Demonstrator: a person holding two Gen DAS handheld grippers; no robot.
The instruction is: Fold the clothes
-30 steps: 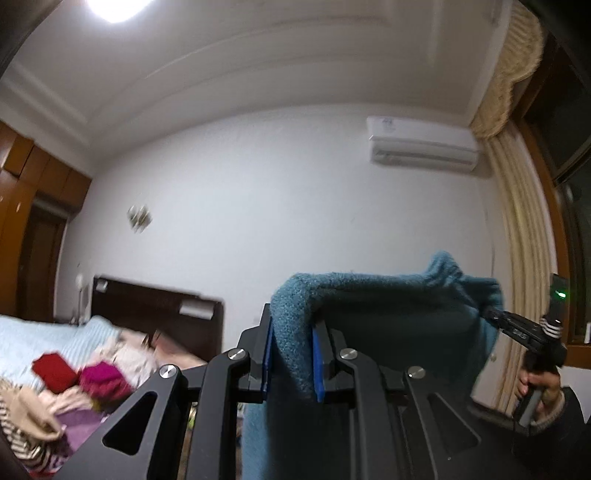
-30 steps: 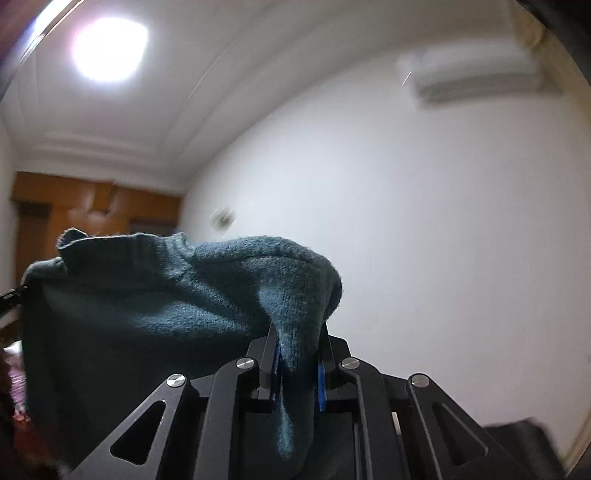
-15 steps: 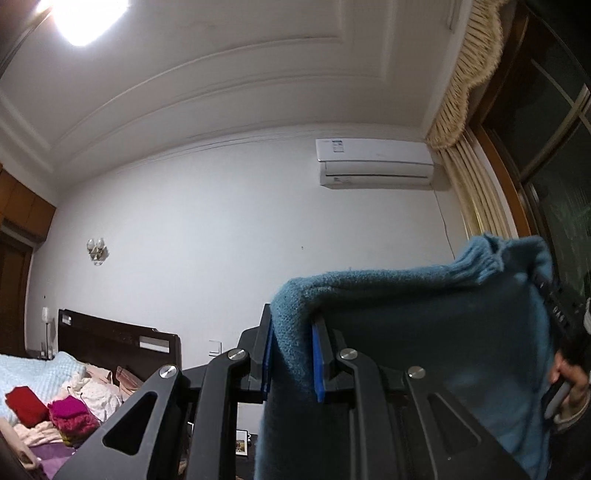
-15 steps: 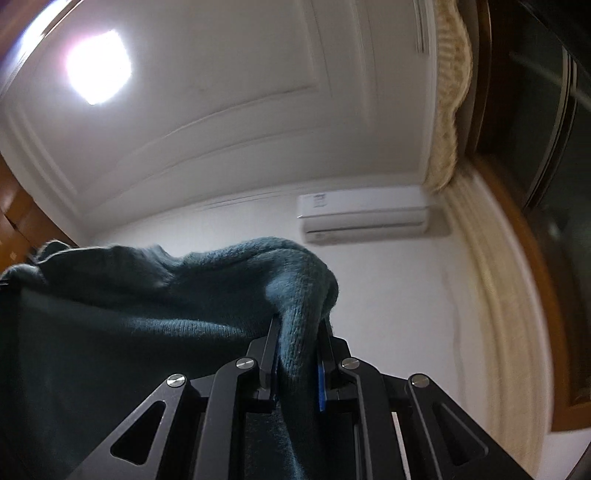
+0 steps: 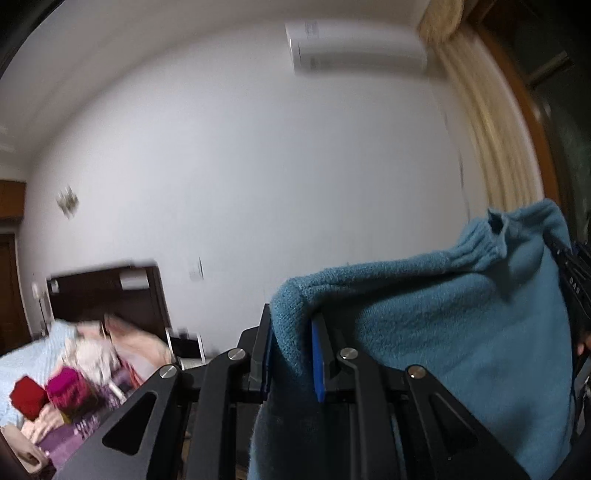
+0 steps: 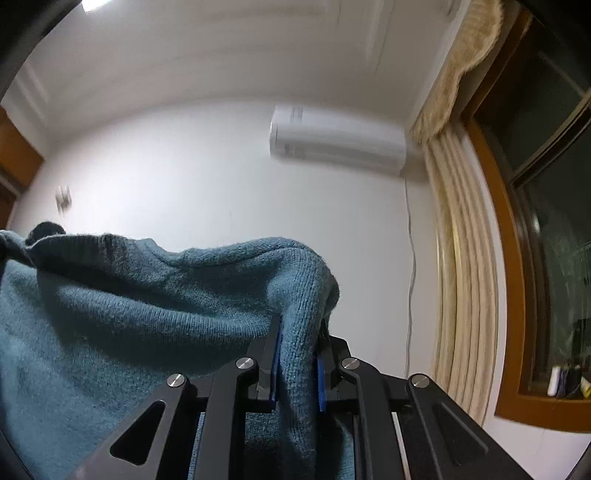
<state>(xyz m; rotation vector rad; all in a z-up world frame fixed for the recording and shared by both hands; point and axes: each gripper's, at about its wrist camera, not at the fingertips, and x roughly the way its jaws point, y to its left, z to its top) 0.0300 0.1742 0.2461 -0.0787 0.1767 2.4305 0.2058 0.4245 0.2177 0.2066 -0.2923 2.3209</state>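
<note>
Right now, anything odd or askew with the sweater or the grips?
Nothing damaged. The teal sweater hangs between both grippers, left gripper and right gripper each clamped on a bunched top edge. Its top edge sags unevenly. Clothes lie in a loose heap on the bed.

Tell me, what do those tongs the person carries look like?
Both the left tongs and the right tongs are matte black metal linkages with triangular cut-outs and silver round screws. The fingers end in thin bright-blue pads. No cables or sleeves show.

Dim, cool indoor light; ceiling lamp [image 6: 94,4] glares top left. Left view motion-smeared; fisheye bends, darkens edges.
</note>
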